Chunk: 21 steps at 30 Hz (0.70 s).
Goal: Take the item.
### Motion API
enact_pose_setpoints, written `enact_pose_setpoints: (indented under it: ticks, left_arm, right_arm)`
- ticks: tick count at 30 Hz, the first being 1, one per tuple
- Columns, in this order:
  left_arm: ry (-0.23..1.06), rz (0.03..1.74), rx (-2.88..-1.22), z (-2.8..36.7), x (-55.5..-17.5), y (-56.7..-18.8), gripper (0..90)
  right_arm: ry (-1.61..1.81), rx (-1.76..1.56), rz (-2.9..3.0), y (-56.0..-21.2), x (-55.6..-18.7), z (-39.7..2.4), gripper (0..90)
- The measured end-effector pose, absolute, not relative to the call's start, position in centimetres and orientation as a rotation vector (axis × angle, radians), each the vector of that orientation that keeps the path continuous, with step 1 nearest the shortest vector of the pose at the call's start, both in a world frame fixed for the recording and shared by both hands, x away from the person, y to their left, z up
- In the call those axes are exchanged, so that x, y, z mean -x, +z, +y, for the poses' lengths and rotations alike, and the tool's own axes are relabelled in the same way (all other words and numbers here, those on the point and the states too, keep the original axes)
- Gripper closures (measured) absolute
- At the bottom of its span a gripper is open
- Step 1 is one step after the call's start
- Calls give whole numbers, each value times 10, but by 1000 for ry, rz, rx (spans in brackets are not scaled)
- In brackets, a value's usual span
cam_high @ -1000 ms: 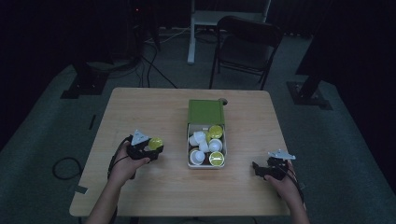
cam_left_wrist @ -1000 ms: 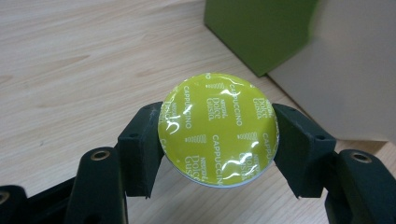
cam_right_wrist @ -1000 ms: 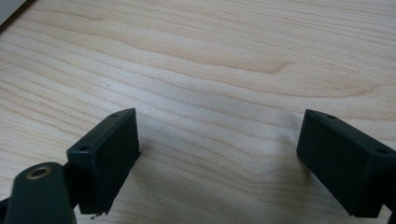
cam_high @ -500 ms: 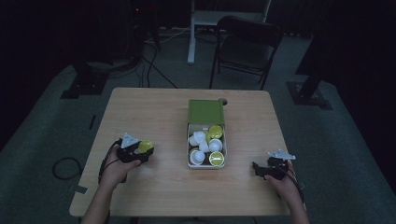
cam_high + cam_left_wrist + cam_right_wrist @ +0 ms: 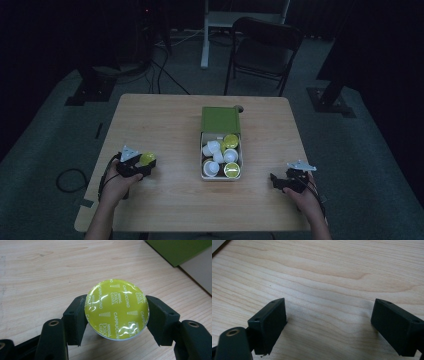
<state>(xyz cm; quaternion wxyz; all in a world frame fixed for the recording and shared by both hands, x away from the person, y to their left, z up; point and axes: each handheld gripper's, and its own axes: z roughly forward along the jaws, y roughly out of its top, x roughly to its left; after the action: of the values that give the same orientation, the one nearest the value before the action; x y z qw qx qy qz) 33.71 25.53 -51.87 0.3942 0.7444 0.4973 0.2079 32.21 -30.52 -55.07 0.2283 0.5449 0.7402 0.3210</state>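
A coffee capsule (image 5: 117, 308) with a yellow-green foil lid marked Cappuccino sits between the two jaws of my left gripper (image 5: 117, 315), which is shut on it. In the high view the left gripper (image 5: 145, 162) holds the capsule (image 5: 147, 158) over the left part of the table, well left of the box. The white box (image 5: 220, 177) with its green lid (image 5: 220, 119) folded back stands at the table's middle and holds several white and yellow-green capsules (image 5: 225, 156). My right gripper (image 5: 329, 325) stands open over bare wood, near the table's front right (image 5: 275, 180).
The light wooden table (image 5: 165, 125) has bare room on both sides of the box. Part of the green lid (image 5: 180, 250) and the box's white wall (image 5: 200, 270) show in the left gripper view. A dark folding chair (image 5: 262, 50) stands behind the table.
My left gripper has moved left and toward the table's front with the capsule in it, away from the box. The right gripper has stayed where it was.
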Motion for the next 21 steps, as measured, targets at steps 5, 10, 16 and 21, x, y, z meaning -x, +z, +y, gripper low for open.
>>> enact_pose_setpoints:
  ticks: [5, 10, 16, 21]
  left_arm:
    - [525, 1266, -1879, 260, -336, -523, 385]
    - [521, 1272, -1882, 263, -335, -527, 385]
    - [520, 1280, -1892, 264, -334, -532, 385]
    - [520, 1273, -1916, 264, -333, -536, 385]
  right_arm:
    - [885, -1503, 2037, -551, -322, -305, 125]
    - [884, -1500, 2038, -551, -322, -305, 125]
    - [884, -1501, 2038, -551, -322, -305, 124]
    - [884, -1501, 2038, -551, -322, -305, 125]
